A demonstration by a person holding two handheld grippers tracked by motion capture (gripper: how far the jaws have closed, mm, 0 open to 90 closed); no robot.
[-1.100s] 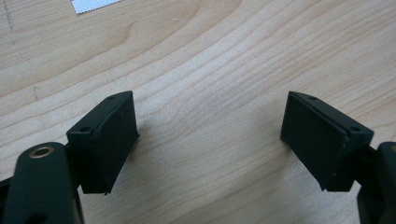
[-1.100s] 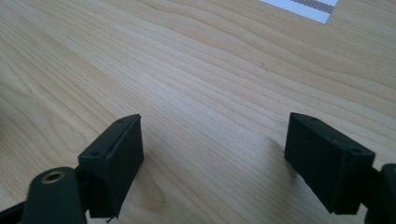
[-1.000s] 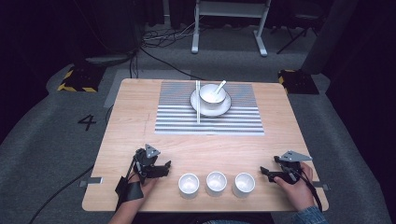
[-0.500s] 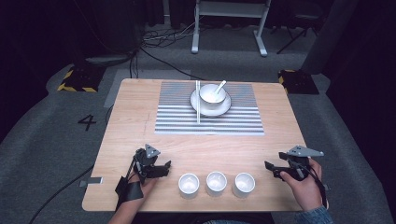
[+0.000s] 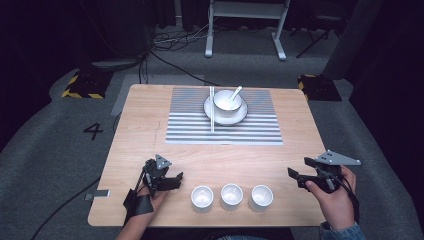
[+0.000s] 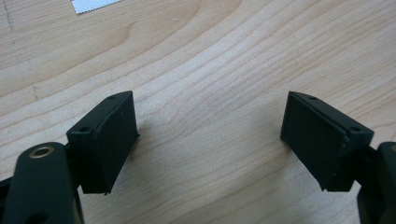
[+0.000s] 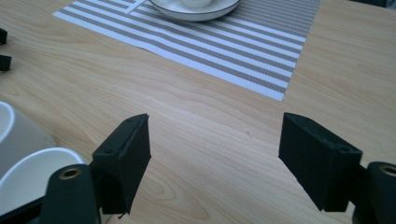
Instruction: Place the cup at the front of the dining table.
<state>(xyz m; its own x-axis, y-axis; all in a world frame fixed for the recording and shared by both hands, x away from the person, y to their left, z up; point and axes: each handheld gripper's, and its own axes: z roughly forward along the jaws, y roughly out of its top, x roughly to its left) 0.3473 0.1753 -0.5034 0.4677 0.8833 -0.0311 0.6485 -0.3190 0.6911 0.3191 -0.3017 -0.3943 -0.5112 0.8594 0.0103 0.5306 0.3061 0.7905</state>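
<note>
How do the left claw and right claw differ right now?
The left claw sits low by the left cup; the right claw is farther from the right cup, near the table edge. The left's grey plate is smaller. Both are open and empty.

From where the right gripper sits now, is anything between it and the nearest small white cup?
Nothing visible. The right gripper, jaws open, has bare wooden table between it and the nearest small white cup; the other two cups lie beyond.

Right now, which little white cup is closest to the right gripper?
The rightmost small white cup of the row; the right gripper is beside it.
</note>
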